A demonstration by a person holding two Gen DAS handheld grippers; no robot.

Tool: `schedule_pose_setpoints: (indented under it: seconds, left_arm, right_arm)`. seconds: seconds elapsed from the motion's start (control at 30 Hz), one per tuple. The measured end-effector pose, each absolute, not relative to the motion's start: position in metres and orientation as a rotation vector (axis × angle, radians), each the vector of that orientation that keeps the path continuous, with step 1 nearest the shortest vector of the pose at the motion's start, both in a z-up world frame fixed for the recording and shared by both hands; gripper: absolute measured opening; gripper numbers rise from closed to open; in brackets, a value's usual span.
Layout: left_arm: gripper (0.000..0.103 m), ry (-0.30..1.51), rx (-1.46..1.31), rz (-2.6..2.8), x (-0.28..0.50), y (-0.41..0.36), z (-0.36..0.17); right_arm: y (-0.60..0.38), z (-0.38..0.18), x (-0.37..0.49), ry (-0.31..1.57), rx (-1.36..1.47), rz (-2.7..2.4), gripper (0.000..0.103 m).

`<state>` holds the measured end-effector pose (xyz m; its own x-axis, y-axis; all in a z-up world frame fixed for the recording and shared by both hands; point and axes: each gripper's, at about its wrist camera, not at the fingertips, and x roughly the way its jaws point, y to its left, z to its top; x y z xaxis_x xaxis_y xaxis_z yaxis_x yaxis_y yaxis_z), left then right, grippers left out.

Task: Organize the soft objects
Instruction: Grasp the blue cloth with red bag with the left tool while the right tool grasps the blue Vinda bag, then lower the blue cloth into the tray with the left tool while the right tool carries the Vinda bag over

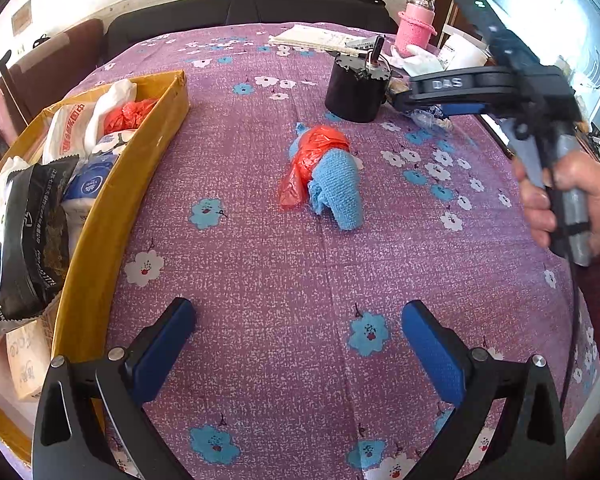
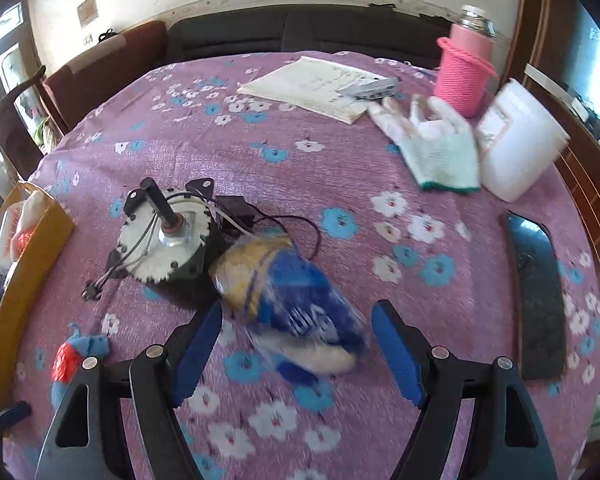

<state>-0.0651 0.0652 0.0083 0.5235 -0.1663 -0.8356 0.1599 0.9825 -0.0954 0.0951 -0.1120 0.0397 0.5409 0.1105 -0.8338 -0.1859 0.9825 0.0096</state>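
A blue cloth (image 1: 336,186) with a red plastic bag (image 1: 314,152) bunched around it lies mid-table; it also shows at the left edge of the right wrist view (image 2: 80,350). My left gripper (image 1: 300,332) is open and empty, well short of the cloth. My right gripper (image 2: 296,340) is open, its fingers either side of a blue and yellow plastic-wrapped packet (image 2: 296,304) on the tablecloth beside a black motor (image 2: 168,244). In the left wrist view the right gripper (image 1: 420,98) reaches in next to the motor (image 1: 356,88).
A yellow cardboard box (image 1: 112,216) at the left holds bags, packets and tissue packs. At the far right stand a pink-sleeved bottle (image 2: 466,72), a white glove (image 2: 436,144), a white tub (image 2: 516,144), papers (image 2: 312,88) and a dark phone (image 2: 536,296).
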Motion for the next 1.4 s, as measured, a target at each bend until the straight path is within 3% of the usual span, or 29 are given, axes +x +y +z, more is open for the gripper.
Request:
schedule_pose_setpoints:
  seconds: [0.07,0.1,0.13,0.27,0.47,0.8,0.83,0.9,0.93,0.97,1.4]
  left_arm:
    - [0.103,1.0,-0.011,-0.198,-0.065,0.066,0.009]
    - [0.103,0.999,-0.016,-0.201,-0.066,0.067,0.009]
    - [0.103,0.997,-0.022,-0.206,-0.066,0.068,0.009]
    - [0.103,0.995,-0.043,-0.221,-0.068,0.071,0.011]
    - [0.103,1.013,-0.171,-0.28,-0.053,0.073,0.024]
    - [0.102,1.021,-0.041,-0.148,0.018,0.047,0.01]
    - [0.096,1.006,-0.029,-0.143,0.02,0.046,0.011]
    - [0.071,0.992,-0.003,-0.143,0.02,0.042,0.013]
    - [0.042,0.991,0.004,-0.159,0.021,0.041,0.015]
    - [0.032,1.0,-0.007,-0.182,0.021,0.042,0.017]
    - [0.033,0.815,-0.242,-0.183,-0.086,0.134,0.089]
  right_arm:
    - [-0.114,0.035,0.102,0.985,-0.09,0.163,0.078]
    - [-0.116,0.032,0.103,0.995,-0.069,0.158,0.061]
    - [-0.123,0.029,0.104,1.009,-0.041,0.156,0.055]
    - [-0.147,0.033,0.09,1.027,0.115,0.19,0.047]
    - [-0.171,0.035,0.03,1.013,0.28,0.304,0.048]
    - [-0.187,0.017,0.012,0.931,0.47,0.428,0.049]
    - [-0.188,0.017,0.013,0.929,0.47,0.427,0.049]
    - [-0.187,0.018,0.012,0.925,0.458,0.423,0.049]
    - [-0.186,0.018,0.011,0.924,0.454,0.421,0.049]
    - [-0.185,0.018,0.011,0.924,0.447,0.419,0.049]
    - [-0.182,0.017,0.01,0.913,0.395,0.36,0.049]
